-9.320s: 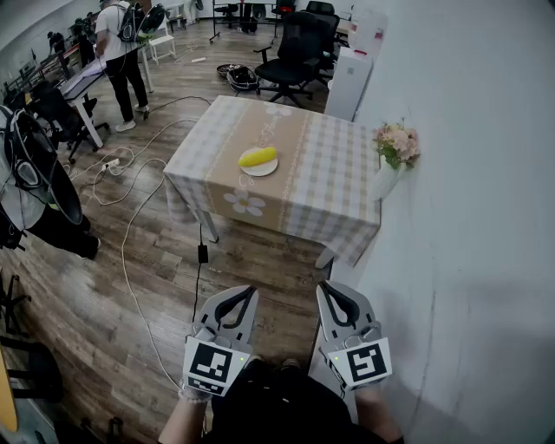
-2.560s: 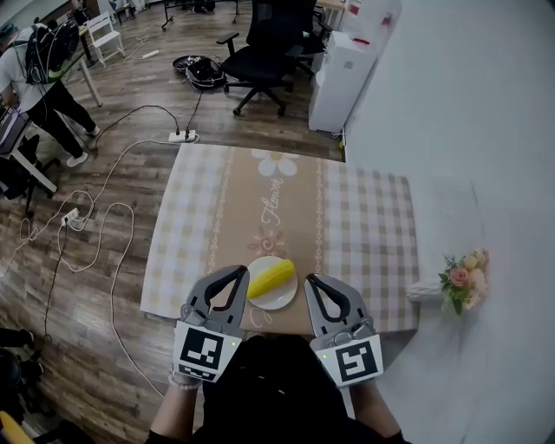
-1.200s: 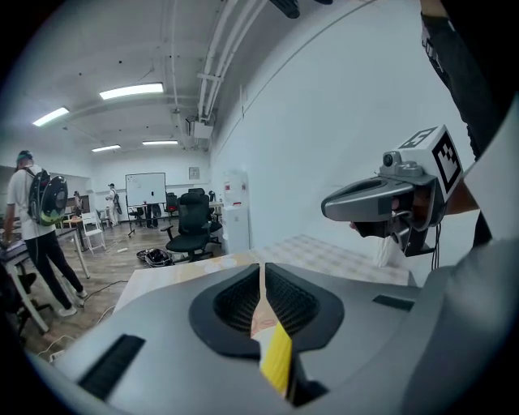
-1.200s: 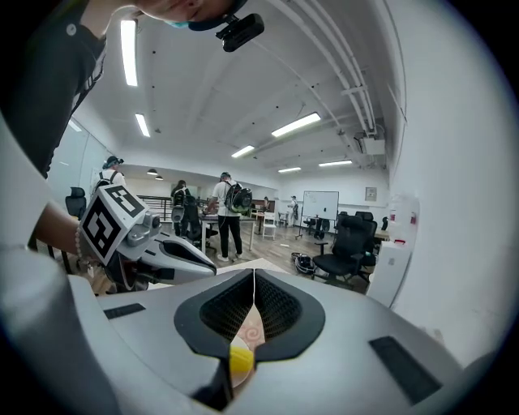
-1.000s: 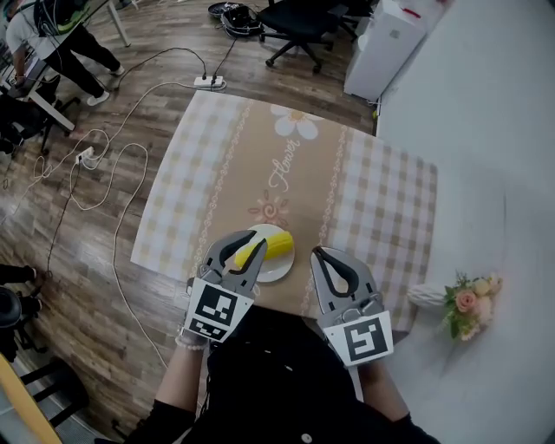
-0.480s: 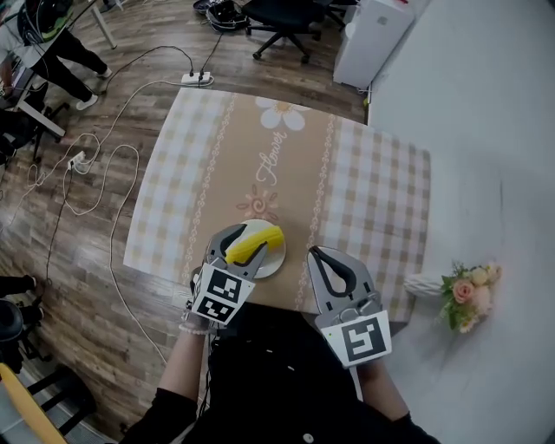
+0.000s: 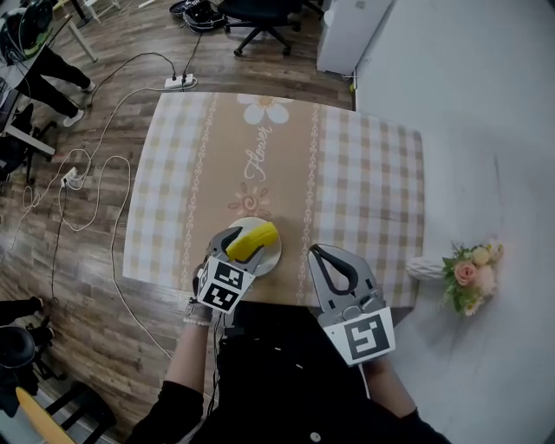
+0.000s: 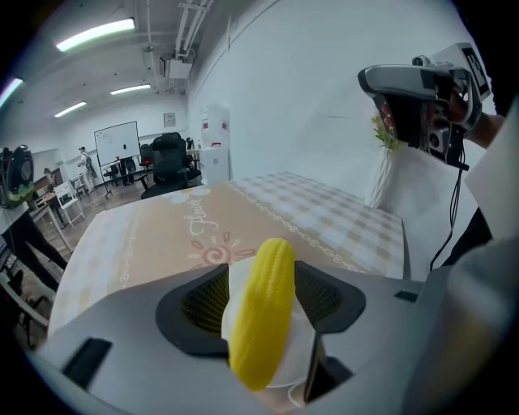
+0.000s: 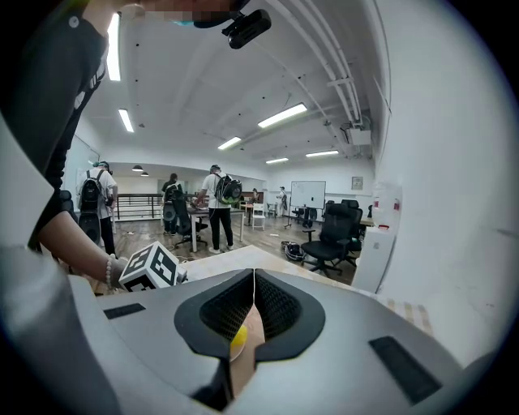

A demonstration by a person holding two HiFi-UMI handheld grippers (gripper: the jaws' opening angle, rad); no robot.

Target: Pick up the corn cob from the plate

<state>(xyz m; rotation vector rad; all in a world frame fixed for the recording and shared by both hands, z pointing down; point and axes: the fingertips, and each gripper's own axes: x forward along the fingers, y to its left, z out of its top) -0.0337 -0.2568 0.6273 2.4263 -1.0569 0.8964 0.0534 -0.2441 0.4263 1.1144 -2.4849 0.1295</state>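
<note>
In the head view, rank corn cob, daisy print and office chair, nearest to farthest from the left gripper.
1. corn cob: between the left gripper jaws, which have just been opening.
2. daisy print: tablecloth's far end.
3. office chair: floor beyond.

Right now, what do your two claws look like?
The left claw and right claw are both grey and curved, with black ribbed pads inside. Each carries a white cube printed with black square patterns. The sleeves are black, and a pale beaded bracelet sits at the left wrist.
</note>
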